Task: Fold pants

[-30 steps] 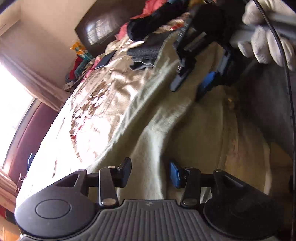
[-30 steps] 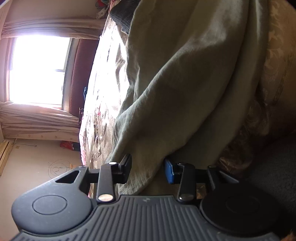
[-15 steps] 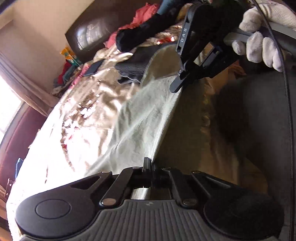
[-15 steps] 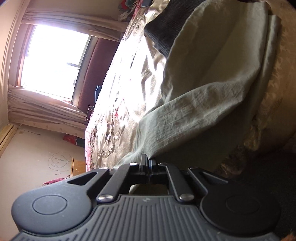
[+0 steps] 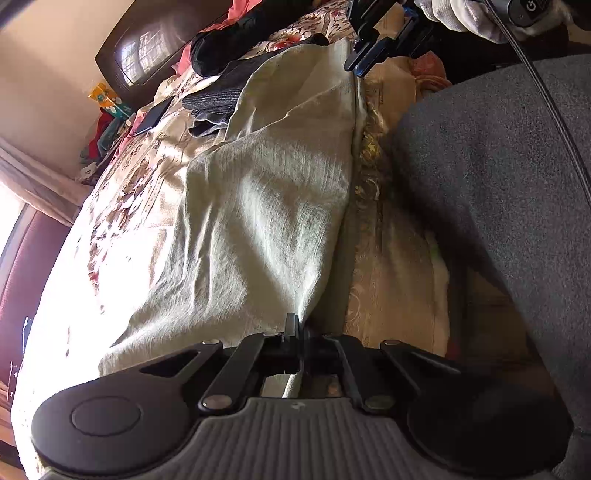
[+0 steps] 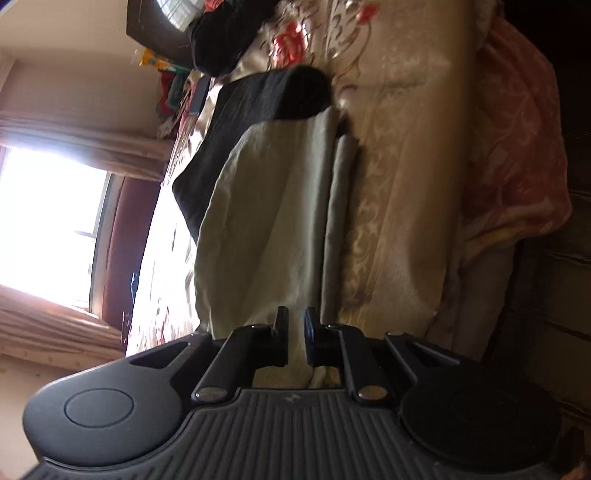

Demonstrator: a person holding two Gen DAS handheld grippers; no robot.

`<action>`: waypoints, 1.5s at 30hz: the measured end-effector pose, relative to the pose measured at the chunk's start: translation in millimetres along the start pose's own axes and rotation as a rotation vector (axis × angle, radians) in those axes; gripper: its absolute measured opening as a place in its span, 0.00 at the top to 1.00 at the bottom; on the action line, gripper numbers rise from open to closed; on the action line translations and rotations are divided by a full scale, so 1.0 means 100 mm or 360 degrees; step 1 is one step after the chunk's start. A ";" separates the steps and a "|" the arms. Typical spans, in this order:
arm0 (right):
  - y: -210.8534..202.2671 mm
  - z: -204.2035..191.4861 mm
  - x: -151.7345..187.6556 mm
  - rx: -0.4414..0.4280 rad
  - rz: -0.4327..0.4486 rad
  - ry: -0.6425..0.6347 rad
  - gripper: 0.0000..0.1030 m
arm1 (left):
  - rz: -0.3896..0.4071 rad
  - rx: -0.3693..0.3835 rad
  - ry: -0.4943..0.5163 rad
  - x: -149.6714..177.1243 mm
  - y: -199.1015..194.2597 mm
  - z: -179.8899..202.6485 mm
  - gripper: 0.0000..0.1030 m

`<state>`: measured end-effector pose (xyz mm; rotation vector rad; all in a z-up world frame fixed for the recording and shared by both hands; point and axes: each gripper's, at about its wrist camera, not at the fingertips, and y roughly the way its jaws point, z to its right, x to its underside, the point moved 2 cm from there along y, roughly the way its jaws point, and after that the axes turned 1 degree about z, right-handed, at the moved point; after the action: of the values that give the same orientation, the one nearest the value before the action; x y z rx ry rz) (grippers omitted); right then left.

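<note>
Pale green pants [image 5: 266, 206] lie stretched along a floral bed cover [image 5: 122, 206]. My left gripper [image 5: 295, 321] is shut on their near edge, the cloth pulled up into a ridge at the pads. At the far end of the same edge is my right gripper [image 5: 356, 68], held by a gloved hand [image 5: 461, 14]. In the right wrist view the pants [image 6: 269, 206] run ahead with a folded edge on the right. There my right gripper [image 6: 295, 317] has its jaws opening, a narrow gap showing between them with the green cloth lying in and under it.
A dark folded garment [image 5: 218, 99] lies just past the pants, also seen as a dark folded garment [image 6: 258, 99]. A phone [image 5: 151, 118], more clothes and a dark headboard [image 5: 147, 51] are beyond. Grey fabric [image 5: 498, 166] borders the bed's right edge, and a pink blanket [image 6: 517, 147] hangs there.
Both grippers closed on the pants edge from open. The right one then moved away along the bed, drawing the cloth straighter, and its jaws have parted a little.
</note>
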<state>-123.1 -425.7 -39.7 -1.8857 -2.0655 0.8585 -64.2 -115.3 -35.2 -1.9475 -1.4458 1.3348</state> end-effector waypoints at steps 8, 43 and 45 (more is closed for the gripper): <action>0.04 -0.03 -0.23 0.0077 0.0165 -0.0076 0.87 | -0.0009 0.0038 -0.0067 -0.04 0.03 -0.06 0.81; 0.10 0.06 -0.33 0.0014 0.0202 -0.0017 0.49 | -0.0028 0.0063 -0.0097 -0.05 -0.09 -0.13 0.80; 0.08 0.06 -0.31 -0.0034 0.0208 0.0021 0.53 | -0.0027 0.0059 -0.0101 -0.06 -0.10 -0.14 0.80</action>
<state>-114.6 -457.5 -42.0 -2.0510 -1.9693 0.8538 -58.1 -113.1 -18.6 -1.8813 -1.4529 1.4177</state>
